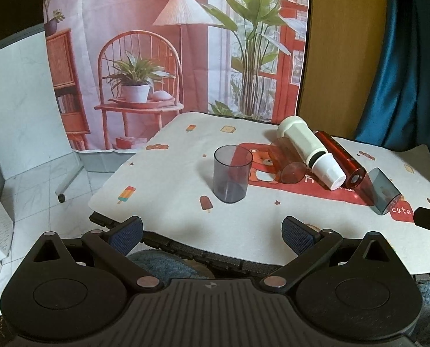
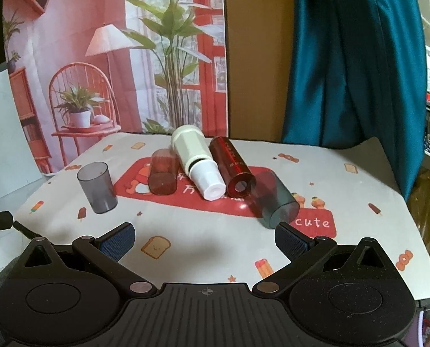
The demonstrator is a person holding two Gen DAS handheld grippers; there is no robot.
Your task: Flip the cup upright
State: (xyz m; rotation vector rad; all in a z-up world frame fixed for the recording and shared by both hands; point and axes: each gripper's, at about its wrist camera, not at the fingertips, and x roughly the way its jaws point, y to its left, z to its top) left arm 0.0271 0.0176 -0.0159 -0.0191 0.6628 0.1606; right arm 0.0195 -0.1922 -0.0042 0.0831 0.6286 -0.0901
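- Cups, three in all: one smoky grey translucent plastic cup stands upright with its mouth up, on the left part of the white printed tablecloth; one red translucent plastic cup lies on its side on the cloth's red panel; one grey-blue translucent plastic cup lies on its side at the right, just beside the word "cute".
- Bottles, two — a white cylindrical plastic bottle and a dark red metallic cylindrical bottle, both lying down side by side between the two fallen cups.
- Left gripper: fingers spread wide apart, holding nothing, at the near table edge and short of the upright cup.
- Right gripper: fingers likewise wide apart and empty; its right pad lies just in front of the grey-blue cup.
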